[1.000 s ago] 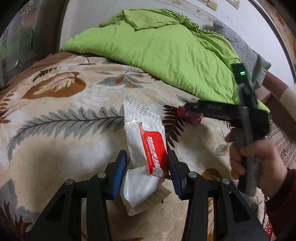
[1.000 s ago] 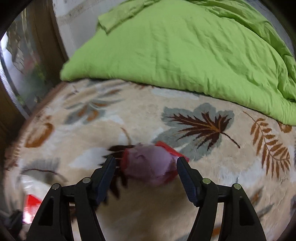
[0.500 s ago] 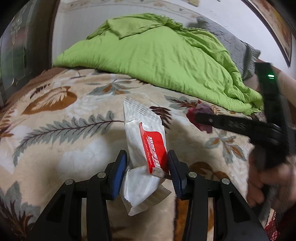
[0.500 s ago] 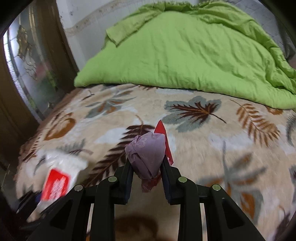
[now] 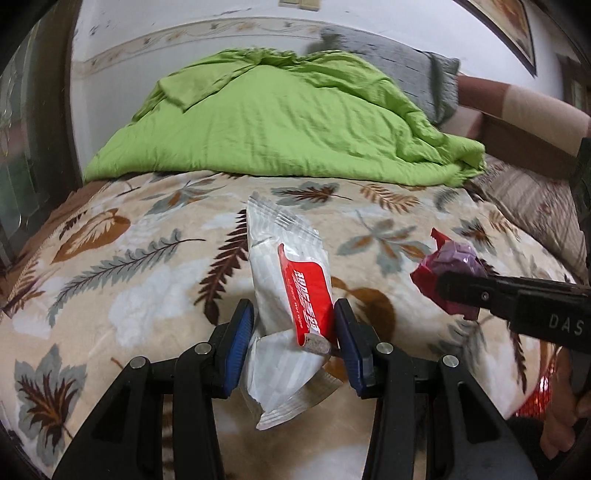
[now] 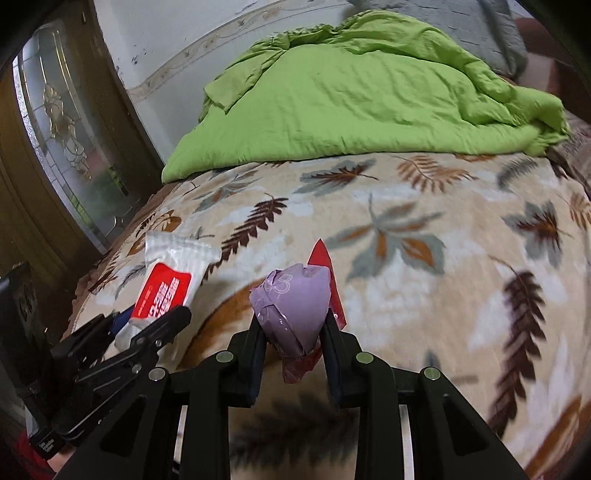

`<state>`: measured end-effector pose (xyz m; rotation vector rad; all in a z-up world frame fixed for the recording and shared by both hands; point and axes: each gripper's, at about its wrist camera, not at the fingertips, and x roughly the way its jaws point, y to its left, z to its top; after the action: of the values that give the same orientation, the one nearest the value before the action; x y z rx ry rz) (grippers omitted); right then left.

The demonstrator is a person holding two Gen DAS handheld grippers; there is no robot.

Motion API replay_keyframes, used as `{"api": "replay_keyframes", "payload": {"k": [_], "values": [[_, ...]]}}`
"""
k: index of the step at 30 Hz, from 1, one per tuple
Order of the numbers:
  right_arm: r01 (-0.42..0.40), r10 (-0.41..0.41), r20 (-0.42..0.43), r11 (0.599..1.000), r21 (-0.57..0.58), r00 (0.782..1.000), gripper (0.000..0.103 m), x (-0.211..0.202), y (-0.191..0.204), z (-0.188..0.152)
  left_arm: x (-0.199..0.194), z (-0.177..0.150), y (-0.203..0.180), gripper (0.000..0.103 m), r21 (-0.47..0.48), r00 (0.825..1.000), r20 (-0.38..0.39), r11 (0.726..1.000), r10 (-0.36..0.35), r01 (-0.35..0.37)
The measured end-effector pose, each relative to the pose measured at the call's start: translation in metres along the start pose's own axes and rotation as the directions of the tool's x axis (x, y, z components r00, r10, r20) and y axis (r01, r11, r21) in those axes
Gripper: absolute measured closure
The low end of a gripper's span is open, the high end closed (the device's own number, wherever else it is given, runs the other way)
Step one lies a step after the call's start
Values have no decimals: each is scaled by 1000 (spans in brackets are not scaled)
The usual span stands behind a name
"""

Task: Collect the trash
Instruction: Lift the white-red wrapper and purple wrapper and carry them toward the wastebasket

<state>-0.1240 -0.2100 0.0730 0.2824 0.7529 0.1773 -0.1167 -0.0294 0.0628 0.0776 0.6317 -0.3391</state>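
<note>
Bed [image 5: 155, 295] covered by a beige fleece blanket [image 6: 461, 258] with brown and grey leaf print. Rumpled lime-green duvet [image 5: 288, 122] heaped at the far end, grey pillow [image 5: 399, 66] behind it against a white wall [image 5: 122, 40] with a pale patterned border strip [image 5: 207, 31]. Dark wooden door [image 6: 48, 158] with leaded decorative glass on the left. Framed picture corner [image 5: 513, 26] upper right. Soft, even indoor light.
</note>
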Motion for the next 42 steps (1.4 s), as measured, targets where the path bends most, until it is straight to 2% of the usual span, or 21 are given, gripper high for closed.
{"api": "replay_keyframes", "payload": {"k": [9,23,32,42], "values": [[-3,1,25,998,55,1000,73,-46,-12,-28,-29,-8,-34,59,90,1000,3,996,-5,5],[-30,24,74,995,91,997,73,-90,-15,-40,-60,-9,-58,59,149,1000,28,989,-8,4],[-36,24,95,991,126,995,73,-115,-23,-51,-75,-9,-72,59,177,999,37,984,-38,31],[-11,-11,119,983,185,993,73,-148,-48,-67,-85,-11,-98,59,230,997,34,971,-75,65]]}}
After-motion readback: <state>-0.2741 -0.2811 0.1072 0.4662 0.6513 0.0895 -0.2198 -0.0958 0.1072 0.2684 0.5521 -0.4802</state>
